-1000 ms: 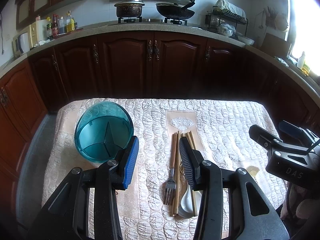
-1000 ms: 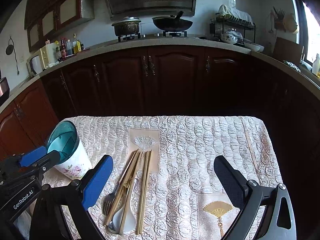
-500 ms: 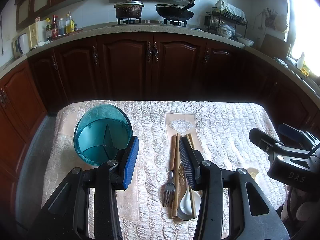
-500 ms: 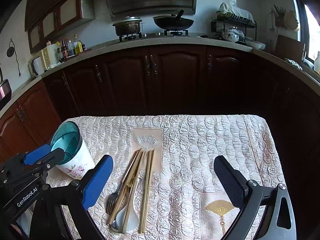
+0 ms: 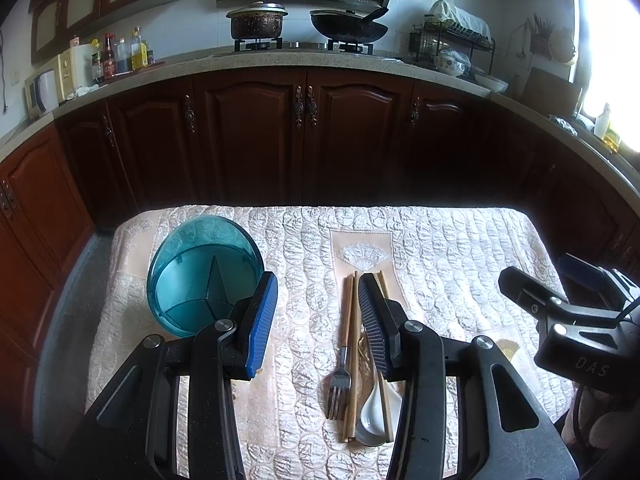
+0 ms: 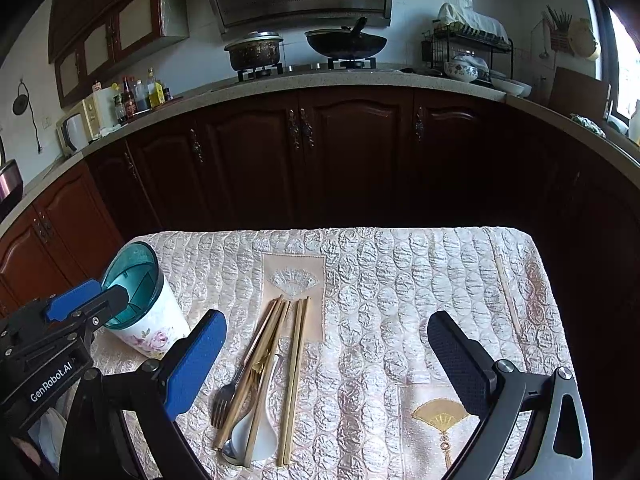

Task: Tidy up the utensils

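Utensil pile (image 6: 260, 380) between empty, wide-spread right gripper (image 6: 324, 364) fingers, seemingly below; left gripper (image 5: 318, 320) agape, empty.

Left gripper (image 5: 318, 320): black frame, silver screws, ribbed blue pad (image 5: 262, 324) opposite a dark one; "GenRobot.AI" in white. Right gripper (image 6: 326, 364): same black build, blue and dark textured pads, "DAS" lettering.
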